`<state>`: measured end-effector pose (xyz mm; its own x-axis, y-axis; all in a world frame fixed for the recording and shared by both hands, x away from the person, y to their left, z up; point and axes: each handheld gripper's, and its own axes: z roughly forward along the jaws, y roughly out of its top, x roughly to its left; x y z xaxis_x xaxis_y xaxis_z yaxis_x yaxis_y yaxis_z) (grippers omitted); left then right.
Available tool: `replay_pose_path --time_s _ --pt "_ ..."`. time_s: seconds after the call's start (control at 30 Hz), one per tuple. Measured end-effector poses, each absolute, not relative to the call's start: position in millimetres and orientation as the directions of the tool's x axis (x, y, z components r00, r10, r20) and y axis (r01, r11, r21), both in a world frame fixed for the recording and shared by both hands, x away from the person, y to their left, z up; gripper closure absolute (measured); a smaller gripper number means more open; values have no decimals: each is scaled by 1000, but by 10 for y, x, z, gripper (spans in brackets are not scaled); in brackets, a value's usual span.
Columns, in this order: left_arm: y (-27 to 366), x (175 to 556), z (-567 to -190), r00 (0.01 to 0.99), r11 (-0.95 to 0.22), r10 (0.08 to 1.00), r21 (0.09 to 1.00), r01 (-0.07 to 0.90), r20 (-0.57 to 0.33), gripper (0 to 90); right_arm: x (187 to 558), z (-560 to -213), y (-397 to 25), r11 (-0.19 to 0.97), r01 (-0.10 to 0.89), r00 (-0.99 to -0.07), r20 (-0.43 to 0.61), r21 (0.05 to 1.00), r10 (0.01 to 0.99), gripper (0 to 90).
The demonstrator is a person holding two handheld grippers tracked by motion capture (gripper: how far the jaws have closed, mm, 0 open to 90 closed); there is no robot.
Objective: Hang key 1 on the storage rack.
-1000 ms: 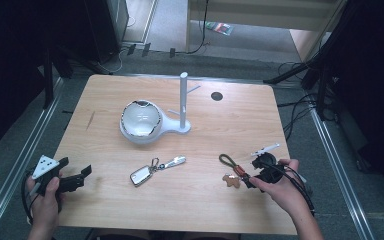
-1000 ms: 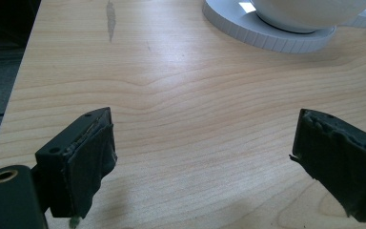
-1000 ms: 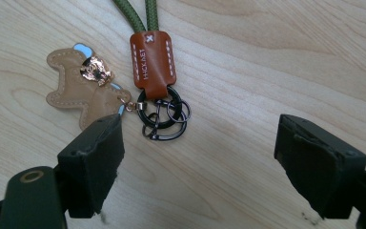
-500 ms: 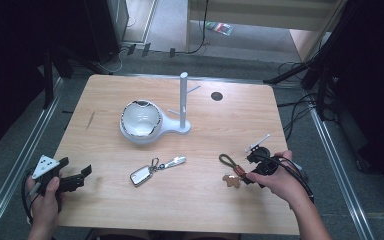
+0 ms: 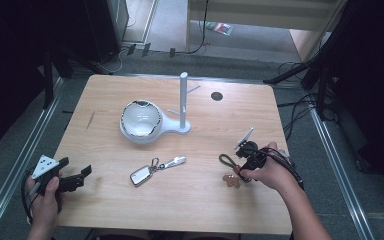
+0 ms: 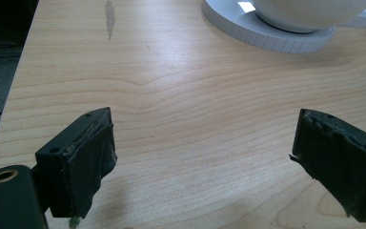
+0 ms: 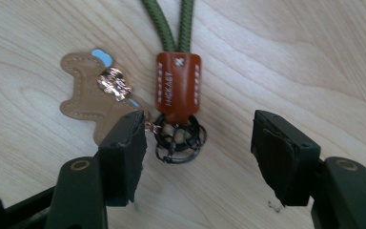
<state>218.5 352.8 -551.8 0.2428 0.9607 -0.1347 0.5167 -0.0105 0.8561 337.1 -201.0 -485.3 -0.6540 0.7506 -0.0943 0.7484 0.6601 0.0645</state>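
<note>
Here right hand-held gripper [image 7: 198, 138] open, jaws straddling the keychain [image 7: 177, 90] black rings on the desk [image 7: 314, 57]; left hand-held gripper [image 6: 202, 162] open over bare wood.

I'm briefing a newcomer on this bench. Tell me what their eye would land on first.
The right gripper, jaws open, hangs over a keychain near the table's right front: green cord loop, brown leather tab, black rings, tan leather charm. Mid-table stands a white stand with a bowl; a car key fob lies in front.
</note>
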Motion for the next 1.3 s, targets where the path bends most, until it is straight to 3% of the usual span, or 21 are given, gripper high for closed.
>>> replay_pose_path --time_s 0.4,1.07,1.3 --pt "3524 2184 -5517 242 -11 961 855 518 -135 77 3453 -4917 -1920 679 733 -676 -54 53 735 516" --pt "3523 2184 -5516 245 -16 961 854 519 -131 77 3513 -5024 -1837 677 736 -674 -89 8 733 574" --pt "3524 2185 -5515 247 -18 960 853 522 -131 77 3533 -5046 -1809 680 733 -678 -75 2 731 649"
